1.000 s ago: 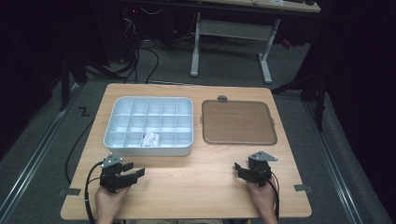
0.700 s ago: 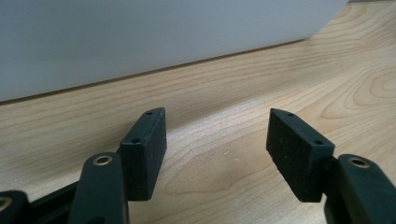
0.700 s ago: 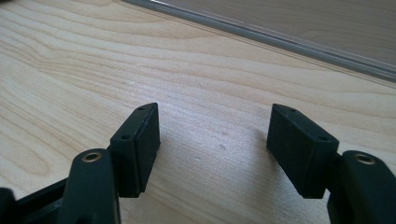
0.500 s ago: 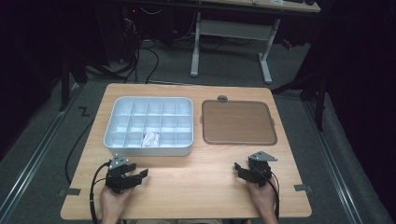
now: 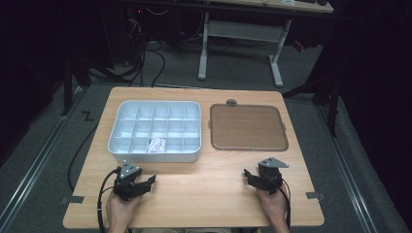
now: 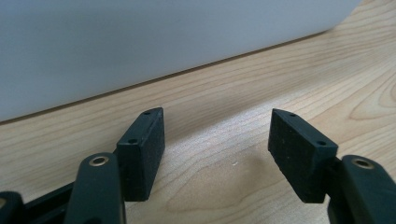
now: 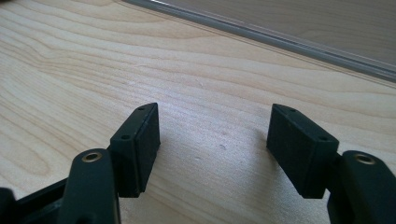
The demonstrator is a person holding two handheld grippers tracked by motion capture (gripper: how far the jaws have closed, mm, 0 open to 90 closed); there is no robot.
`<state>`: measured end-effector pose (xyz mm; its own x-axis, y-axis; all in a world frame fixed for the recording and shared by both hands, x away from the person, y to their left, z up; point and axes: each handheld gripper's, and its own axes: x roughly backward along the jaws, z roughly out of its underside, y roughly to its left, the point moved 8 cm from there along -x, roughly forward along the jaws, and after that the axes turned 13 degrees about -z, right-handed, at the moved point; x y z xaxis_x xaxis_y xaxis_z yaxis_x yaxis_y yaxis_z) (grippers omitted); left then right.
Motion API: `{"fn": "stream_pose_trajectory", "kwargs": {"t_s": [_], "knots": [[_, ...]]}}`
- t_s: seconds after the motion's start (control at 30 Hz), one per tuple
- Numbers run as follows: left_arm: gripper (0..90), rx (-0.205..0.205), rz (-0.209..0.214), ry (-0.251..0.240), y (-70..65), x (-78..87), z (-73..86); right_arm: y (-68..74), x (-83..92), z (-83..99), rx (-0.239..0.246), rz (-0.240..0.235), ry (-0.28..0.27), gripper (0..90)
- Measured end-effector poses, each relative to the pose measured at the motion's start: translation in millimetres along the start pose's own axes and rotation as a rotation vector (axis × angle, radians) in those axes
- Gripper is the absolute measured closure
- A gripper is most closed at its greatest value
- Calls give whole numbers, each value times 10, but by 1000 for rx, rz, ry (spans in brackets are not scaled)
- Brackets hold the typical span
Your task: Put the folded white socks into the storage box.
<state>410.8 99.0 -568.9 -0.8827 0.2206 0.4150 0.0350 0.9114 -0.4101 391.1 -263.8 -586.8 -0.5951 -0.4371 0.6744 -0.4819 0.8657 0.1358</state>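
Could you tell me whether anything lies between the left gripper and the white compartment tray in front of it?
Nothing visible does: only bare table separates the left gripper from the tray.

A light wooden counter (image 5: 204,194) is seen on a grey floor (image 5: 354,174). Black cables (image 5: 145,63) are strewn on the floor beyond it, beside a white desk frame (image 5: 240,34). Small tape pieces (image 5: 72,199), possibly markers, are stuck by the counter's near corners.

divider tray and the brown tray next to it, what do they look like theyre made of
Divider tray: probably plastic, pale grey-white, smooth matte walls with moulded rounded corners. Brown tray: brown, dull inner surface inside a lighter, slightly glossy rim; likely plastic, perhaps with a liner, but that is uncertain.
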Motion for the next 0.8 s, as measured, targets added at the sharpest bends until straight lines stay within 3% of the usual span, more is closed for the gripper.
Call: {"fn": "stream_pose_trajectory", "kwargs": {"t_s": [0.17, 0.53, 0.8], "knots": [[357, -48, -18, -12, -27, -23, 33, 0, 0, 0, 0, 0, 0, 351], [330, -95, -28, -16, -55, -37, 75, 0, 0, 0, 0, 0, 0, 351], [323, -95, -26, -15, -56, -36, 77, 1, 0, 1, 1, -1, 1, 351]]}}
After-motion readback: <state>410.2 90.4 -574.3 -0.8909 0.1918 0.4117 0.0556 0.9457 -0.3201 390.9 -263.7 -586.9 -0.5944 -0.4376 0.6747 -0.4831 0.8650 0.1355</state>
